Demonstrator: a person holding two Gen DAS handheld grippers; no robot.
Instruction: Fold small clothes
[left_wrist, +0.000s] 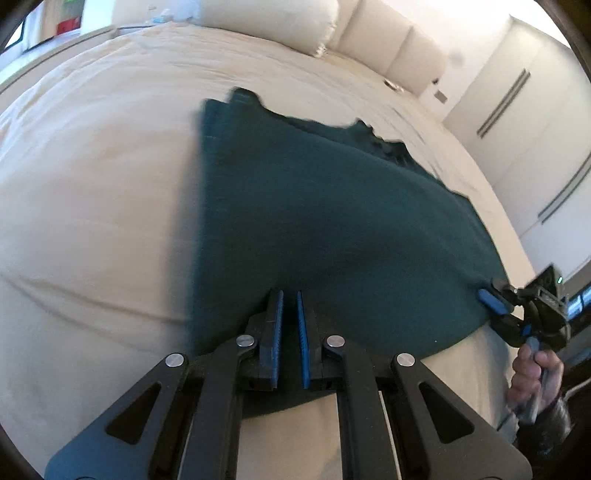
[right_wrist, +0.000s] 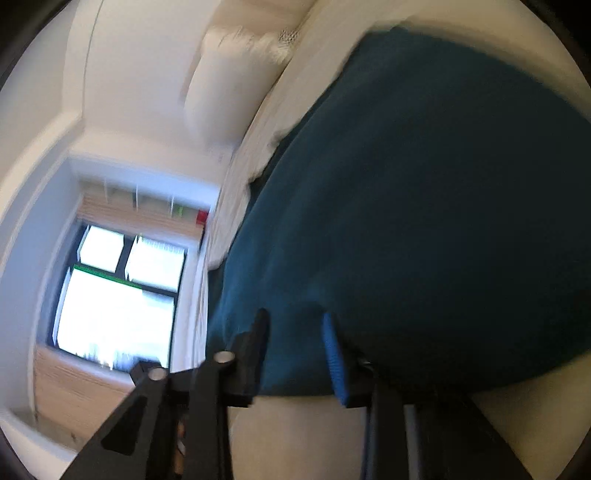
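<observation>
- Dark green garment (left_wrist: 332, 221) is lying spread flat on the beige bed (left_wrist: 92, 184).
- Left gripper (left_wrist: 290, 295) is hovering over its near hem, jaws slightly parted, holding nothing.
- Right gripper (right_wrist: 295, 317) is sitting at the near right corner, jaws wider apart with cloth lying between them.
- Pillow (left_wrist: 273, 18) is resting beyond.

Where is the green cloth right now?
The green cloth lies on the bed, mid left-wrist view, below the pillow; both hand-held grippers are at its near edge.
</observation>
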